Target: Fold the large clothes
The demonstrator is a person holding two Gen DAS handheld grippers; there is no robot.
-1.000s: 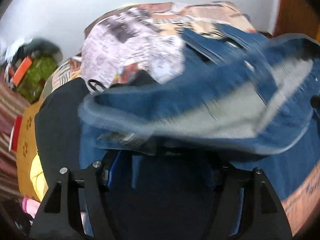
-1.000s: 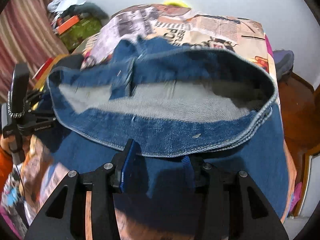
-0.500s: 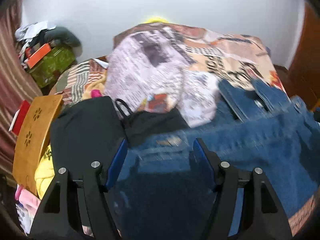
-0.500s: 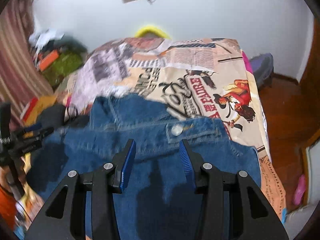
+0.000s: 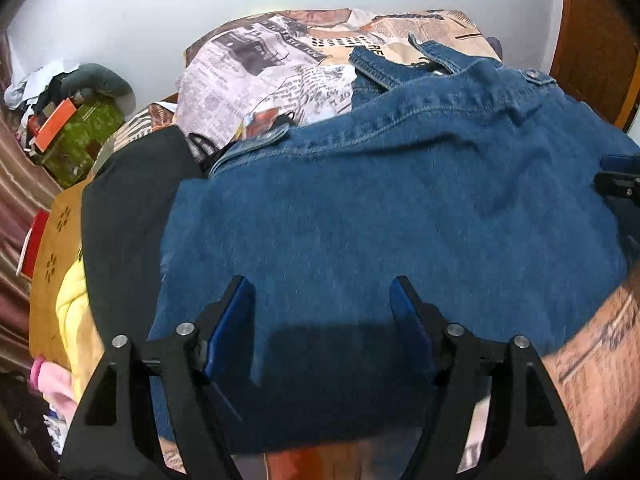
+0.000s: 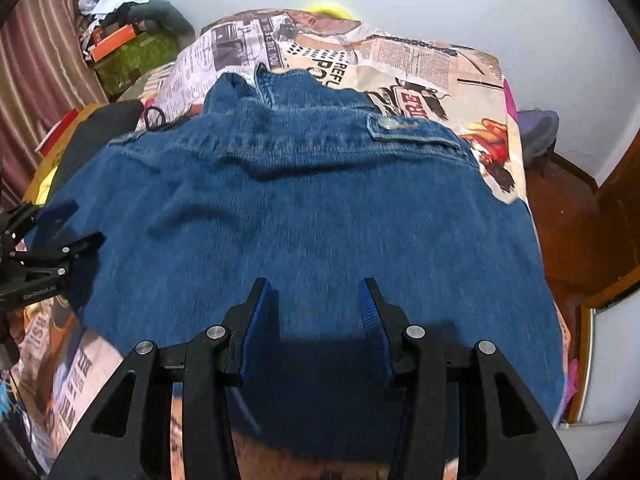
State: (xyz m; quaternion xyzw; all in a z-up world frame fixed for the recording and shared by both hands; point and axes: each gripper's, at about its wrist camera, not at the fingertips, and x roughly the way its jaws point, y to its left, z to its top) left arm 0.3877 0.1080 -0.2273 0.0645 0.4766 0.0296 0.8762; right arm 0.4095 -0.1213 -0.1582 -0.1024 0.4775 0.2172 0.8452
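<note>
A blue denim jacket [image 5: 400, 208] lies spread flat on the newspaper-print bedsheet [image 5: 280, 64], its buttoned pocket flap [image 6: 404, 130] toward the far side. My left gripper [image 5: 322, 304] hovers over the jacket's near left part, and its jaws are opening with only flat denim beneath them and nothing pinched. My right gripper [image 6: 314, 300] hangs over the near middle of the jacket [image 6: 320, 208], its blue pads apart and gripping nothing. Each gripper shows at the edge of the other's view: the right gripper [image 5: 618, 180] and the left gripper [image 6: 52, 236].
A black garment [image 5: 128, 200] and a yellow one [image 5: 76, 312] lie left of the jacket beside a wooden board [image 5: 52, 248]. A green box [image 5: 84, 140] and clutter sit by the striped curtain. Wooden floor [image 6: 568, 216] and a door frame border the bed's right side.
The lifted denim hem with its pale inside showing has come down, and the jacket now lies flat. Both grippers have let go of it and drawn back toward the near edge.
</note>
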